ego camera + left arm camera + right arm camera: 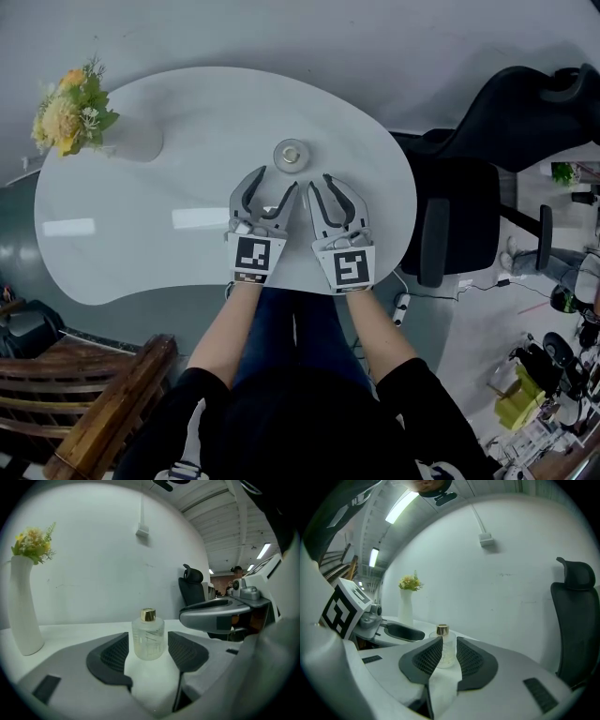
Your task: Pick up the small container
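The small clear glass bottle with a gold cap (291, 155) stands on the white rounded table (141, 234), at 12 o'clock from both grippers. The left gripper (277, 180) is wide open and empty. The right gripper (321, 181) is open a crack, empty too. Glass is probably slippery and breakable, so squeeze its round sides softly.
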Action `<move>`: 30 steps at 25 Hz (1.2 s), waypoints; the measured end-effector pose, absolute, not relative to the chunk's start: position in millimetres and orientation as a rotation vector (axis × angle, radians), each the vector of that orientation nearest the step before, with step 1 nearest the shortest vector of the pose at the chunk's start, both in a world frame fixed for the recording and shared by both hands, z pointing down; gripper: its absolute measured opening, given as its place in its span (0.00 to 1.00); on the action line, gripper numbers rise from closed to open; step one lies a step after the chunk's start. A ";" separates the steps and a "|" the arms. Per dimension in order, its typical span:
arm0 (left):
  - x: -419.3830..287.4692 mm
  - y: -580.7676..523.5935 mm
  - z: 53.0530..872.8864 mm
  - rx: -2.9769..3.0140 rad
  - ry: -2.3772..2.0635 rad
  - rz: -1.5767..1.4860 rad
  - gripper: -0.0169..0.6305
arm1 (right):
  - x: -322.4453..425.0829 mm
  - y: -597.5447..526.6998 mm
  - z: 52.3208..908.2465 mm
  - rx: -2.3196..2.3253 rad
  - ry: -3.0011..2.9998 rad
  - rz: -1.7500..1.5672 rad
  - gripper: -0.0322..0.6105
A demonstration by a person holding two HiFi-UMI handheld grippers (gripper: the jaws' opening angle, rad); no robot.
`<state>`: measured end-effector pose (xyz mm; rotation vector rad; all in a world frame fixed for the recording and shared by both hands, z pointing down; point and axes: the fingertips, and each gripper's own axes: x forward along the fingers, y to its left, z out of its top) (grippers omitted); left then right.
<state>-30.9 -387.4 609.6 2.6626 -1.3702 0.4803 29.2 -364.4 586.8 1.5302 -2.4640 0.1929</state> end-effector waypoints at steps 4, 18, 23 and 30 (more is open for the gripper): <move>-27.6 -394.3 617.1 2.658 -1.352 0.503 0.47 | 29.2 -366.2 585.2 1.541 -2.489 0.153 0.22; -9.3 -417.8 620.5 2.690 -1.296 0.537 0.57 | 31.0 -371.0 581.5 1.571 -2.515 0.090 0.17; -4.5 -424.1 622.5 2.684 -1.288 0.556 0.58 | 31.6 -368.9 583.7 1.563 -2.481 0.152 0.14; 1.8 -430.1 628.9 2.659 -1.261 0.593 0.58 | 33.0 -367.3 585.1 1.552 -2.453 0.199 0.11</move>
